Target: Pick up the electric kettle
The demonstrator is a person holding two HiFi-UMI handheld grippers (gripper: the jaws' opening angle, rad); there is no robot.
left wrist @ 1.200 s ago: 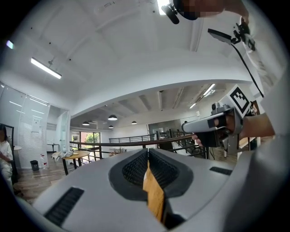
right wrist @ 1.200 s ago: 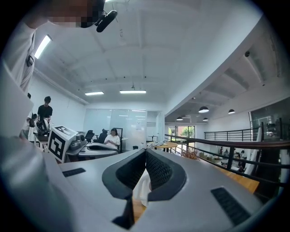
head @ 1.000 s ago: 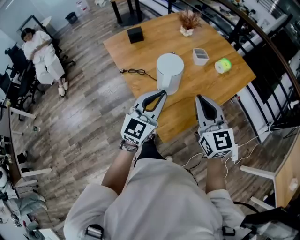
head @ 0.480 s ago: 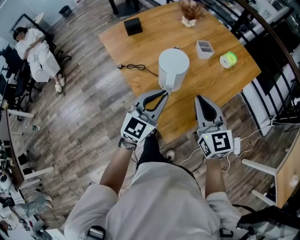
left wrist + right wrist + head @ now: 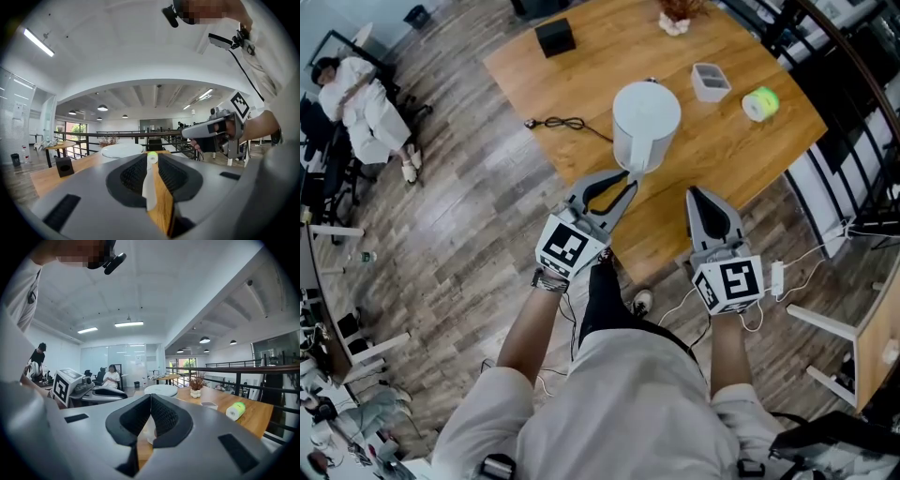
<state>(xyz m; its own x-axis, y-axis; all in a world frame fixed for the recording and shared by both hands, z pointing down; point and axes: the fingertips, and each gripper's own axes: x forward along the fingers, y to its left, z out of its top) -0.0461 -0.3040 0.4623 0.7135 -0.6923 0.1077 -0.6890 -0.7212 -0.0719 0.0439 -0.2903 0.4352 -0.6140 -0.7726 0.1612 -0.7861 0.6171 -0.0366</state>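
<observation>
A white electric kettle (image 5: 645, 117) stands on the wooden table (image 5: 722, 155), a little in from its near edge. My left gripper (image 5: 626, 180) points at the kettle's base from just short of it. Its jaws have just been opening and stand open by a narrow gap, with nothing pressed between them. In the left gripper view (image 5: 152, 157) the kettle's lid (image 5: 123, 150) shows beyond the jaws, and a white strip and wood show through the gap. My right gripper (image 5: 694, 193) is shut and empty, over the table's near edge to the kettle's right. From the right gripper (image 5: 150, 396) the kettle (image 5: 161, 390) lies ahead, slightly right.
A black cable (image 5: 558, 124) trails from the kettle to the table's left edge. Farther back sit a black box (image 5: 554, 37), a small white tray (image 5: 710, 82), a green roll (image 5: 760, 103) and a potted dry plant (image 5: 675, 21). A person (image 5: 356, 89) reclines far left.
Both grippers have come down and forward toward the table's near edge and the kettle. The left jaws, shut earlier, now stand slightly apart.
</observation>
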